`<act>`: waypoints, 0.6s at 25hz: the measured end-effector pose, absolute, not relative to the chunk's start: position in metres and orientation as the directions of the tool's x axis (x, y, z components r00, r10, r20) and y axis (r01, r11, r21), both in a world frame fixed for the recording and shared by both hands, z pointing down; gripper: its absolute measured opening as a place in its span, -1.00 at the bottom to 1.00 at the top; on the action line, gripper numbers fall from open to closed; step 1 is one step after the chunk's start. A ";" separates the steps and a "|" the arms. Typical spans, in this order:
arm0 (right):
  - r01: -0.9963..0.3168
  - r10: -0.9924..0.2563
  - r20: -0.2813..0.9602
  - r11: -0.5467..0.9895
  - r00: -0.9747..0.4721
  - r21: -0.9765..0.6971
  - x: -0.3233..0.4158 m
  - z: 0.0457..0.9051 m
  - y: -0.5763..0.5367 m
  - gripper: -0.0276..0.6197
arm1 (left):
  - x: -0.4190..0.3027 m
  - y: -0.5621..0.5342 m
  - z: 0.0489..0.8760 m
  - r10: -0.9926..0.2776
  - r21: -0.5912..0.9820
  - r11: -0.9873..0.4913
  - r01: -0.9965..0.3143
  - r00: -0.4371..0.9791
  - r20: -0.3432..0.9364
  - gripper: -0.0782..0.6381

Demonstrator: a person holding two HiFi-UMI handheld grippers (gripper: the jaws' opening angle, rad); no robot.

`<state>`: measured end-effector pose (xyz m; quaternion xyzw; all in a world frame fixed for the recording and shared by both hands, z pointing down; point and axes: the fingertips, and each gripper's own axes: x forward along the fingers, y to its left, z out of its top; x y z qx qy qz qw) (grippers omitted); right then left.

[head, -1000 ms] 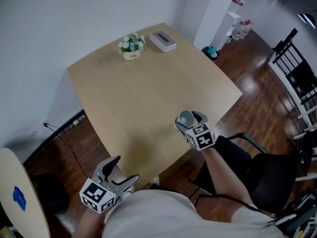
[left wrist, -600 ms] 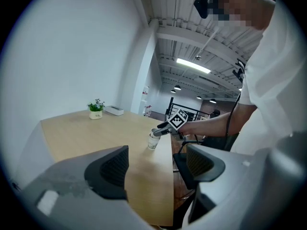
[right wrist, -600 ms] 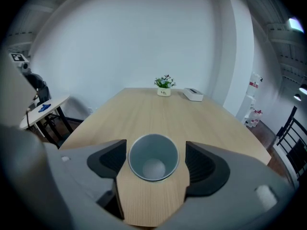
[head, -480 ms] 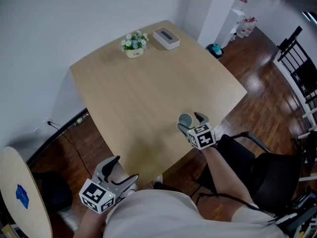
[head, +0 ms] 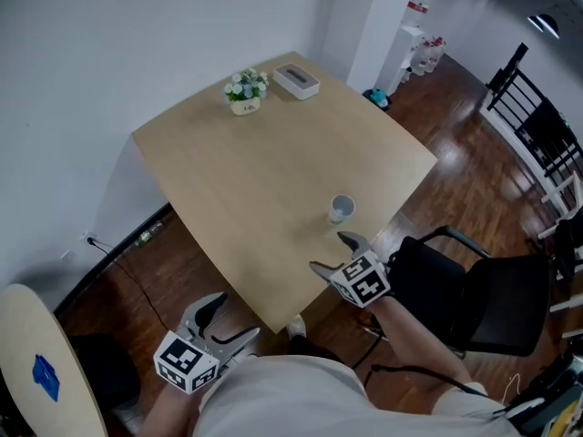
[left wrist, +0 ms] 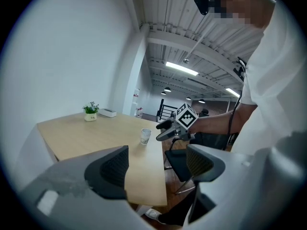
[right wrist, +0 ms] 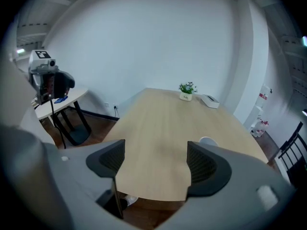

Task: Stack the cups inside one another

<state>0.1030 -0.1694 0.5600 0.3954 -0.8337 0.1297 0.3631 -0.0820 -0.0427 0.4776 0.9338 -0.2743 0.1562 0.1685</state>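
Observation:
One pale cup (head: 341, 208) stands upright on the wooden table (head: 237, 171), near its front right edge. My right gripper (head: 330, 251) hangs open just off that edge, a short way from the cup, with nothing between its fingers. In the right gripper view only the cup's rim (right wrist: 208, 141) shows, behind the right jaw. My left gripper (head: 233, 317) is open and empty, low beside the person's body and off the table. The left gripper view shows the cup (left wrist: 145, 136) and the right gripper (left wrist: 165, 128) next to it.
A small potted plant (head: 244, 91) and a white box (head: 297, 80) sit at the table's far corner. A black chair (head: 474, 289) stands to the right of the person. A round side table (head: 36, 362) is at the lower left.
The right gripper opened, let go of the cup and drew back off the table edge toward the person. The cup now stands alone on the table. The left gripper barely moved.

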 end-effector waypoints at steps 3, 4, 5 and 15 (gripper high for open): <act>-0.766 -0.567 0.692 0.642 -0.447 0.031 0.066 0.546 -0.113 0.32 | -0.105 -0.008 0.480 -0.422 0.248 -0.810 -0.531 0.822 0.382 0.32; -0.774 -0.569 0.687 0.632 -0.451 0.015 0.056 0.542 -0.091 0.32 | -0.112 0.005 0.485 -0.403 0.257 -0.817 -0.517 0.829 0.387 0.32; -0.782 -0.572 0.682 0.623 -0.455 0.001 0.046 0.540 -0.070 0.32 | -0.118 0.017 0.490 -0.383 0.265 -0.823 -0.503 0.835 0.394 0.32; -0.837 -0.595 0.675 0.543 -0.437 -0.063 0.021 0.517 0.098 0.32 | -0.123 0.083 0.513 -0.273 0.273 -0.873 -0.404 0.869 0.413 0.32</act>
